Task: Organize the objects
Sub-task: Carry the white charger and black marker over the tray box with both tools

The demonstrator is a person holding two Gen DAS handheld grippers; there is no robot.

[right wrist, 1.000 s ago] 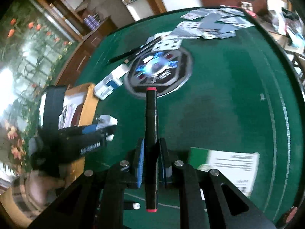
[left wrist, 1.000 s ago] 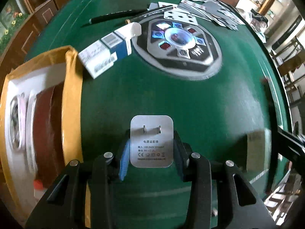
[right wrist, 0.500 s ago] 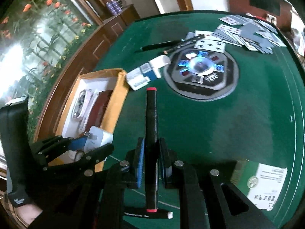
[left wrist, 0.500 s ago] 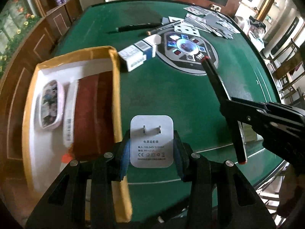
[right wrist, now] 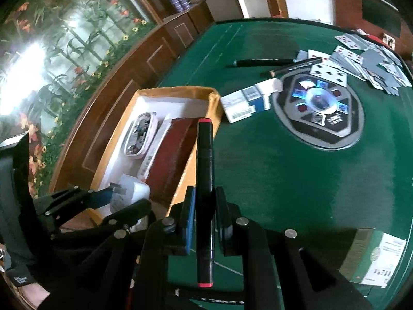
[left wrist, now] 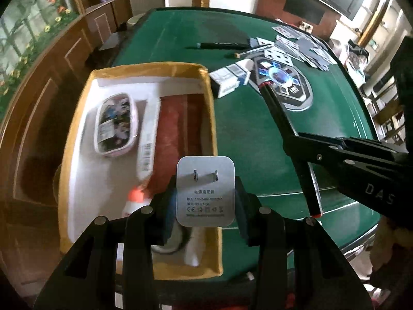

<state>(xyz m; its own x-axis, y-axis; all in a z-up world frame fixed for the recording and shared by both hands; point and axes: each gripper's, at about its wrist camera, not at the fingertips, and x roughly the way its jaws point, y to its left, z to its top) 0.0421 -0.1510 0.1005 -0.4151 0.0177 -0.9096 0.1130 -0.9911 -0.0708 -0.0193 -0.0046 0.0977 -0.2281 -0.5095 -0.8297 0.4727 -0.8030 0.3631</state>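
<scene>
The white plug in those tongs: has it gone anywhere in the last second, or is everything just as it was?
The left tongs carried the white plug leftward, from above the green table to over the yellow box. The right tongs followed with the black marker, now near the box's edge. Both grips stayed shut; the playing cards and small carton lay unmoved.

Your left gripper (left wrist: 205, 228) is matte black, with angular arms studded by round silver screw heads and blue pads lining the jaws. Your right gripper (right wrist: 205, 222) matches it; at the right of the left wrist view its side carries pale letters "DAS". Bare skin shows at the right wrist view's lower left.
</scene>
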